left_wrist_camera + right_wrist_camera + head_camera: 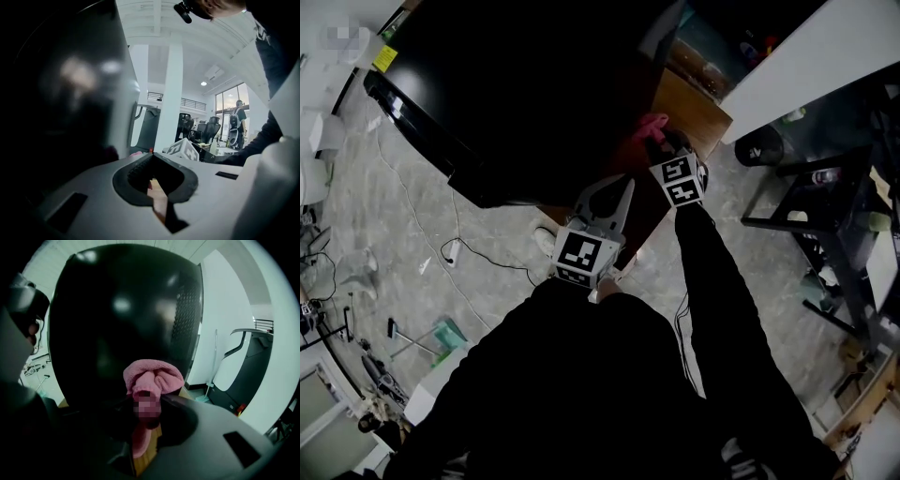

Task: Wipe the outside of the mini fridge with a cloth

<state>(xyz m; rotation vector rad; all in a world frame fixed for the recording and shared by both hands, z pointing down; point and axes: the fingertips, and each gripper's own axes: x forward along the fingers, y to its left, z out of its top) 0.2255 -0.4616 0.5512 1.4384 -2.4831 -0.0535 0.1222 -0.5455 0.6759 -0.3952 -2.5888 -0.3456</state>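
The glossy black mini fridge (117, 319), round-cornered with a meshed strip down one side, stands on a brown wooden desk (698, 111) above a grey mottled floor (412, 206). The right gripper (146, 401) is clamped on a nubbly pink cloth (152, 373) bunched just before the fridge's face. The left gripper (151, 153), jaws closed and empty, hangs beside the fridge's lower corner.

Pink cloth (651, 124) at the right tongs (664, 142), beside the black mini fridge (516, 94).
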